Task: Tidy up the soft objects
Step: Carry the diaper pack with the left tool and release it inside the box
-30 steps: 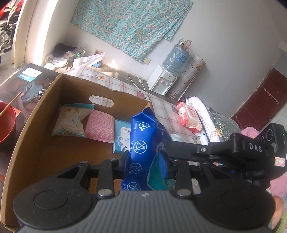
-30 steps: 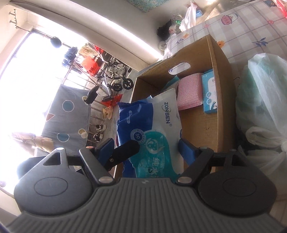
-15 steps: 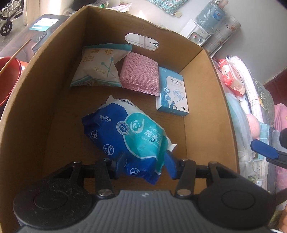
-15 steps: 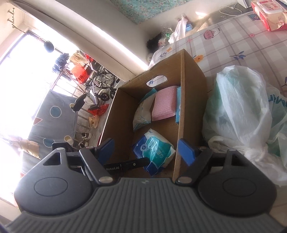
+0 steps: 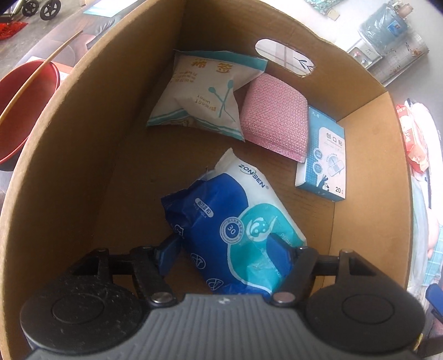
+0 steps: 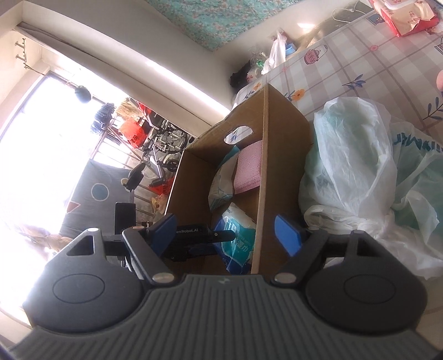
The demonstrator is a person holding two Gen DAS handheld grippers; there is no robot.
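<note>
A blue and white wipes pack (image 5: 232,221) lies on the floor of the cardboard box (image 5: 83,138), near its front. My left gripper (image 5: 224,249) points down into the box with its jaws opening; the pack sits between them, and the left pad stands clear of it. At the box's far end lie a cotton swab bag (image 5: 205,91), a pink pad (image 5: 274,116) and a blue plaster box (image 5: 326,163). My right gripper (image 6: 224,232) hangs open outside the box's near wall (image 6: 279,155), holding nothing. In the right wrist view the wipes pack (image 6: 238,232) shows inside the box.
White and green plastic bags (image 6: 360,166) are heaped on the checked cloth right of the box. A red wipes packet (image 6: 404,13) lies farther back. A red basin (image 5: 22,110) with a stick sits left of the box. Bikes and a railing stand by the bright window.
My left gripper has carried the wipes pack down into the box and spread its jaws off it. My right gripper, earlier around the same pack, has drawn back outside the box.
</note>
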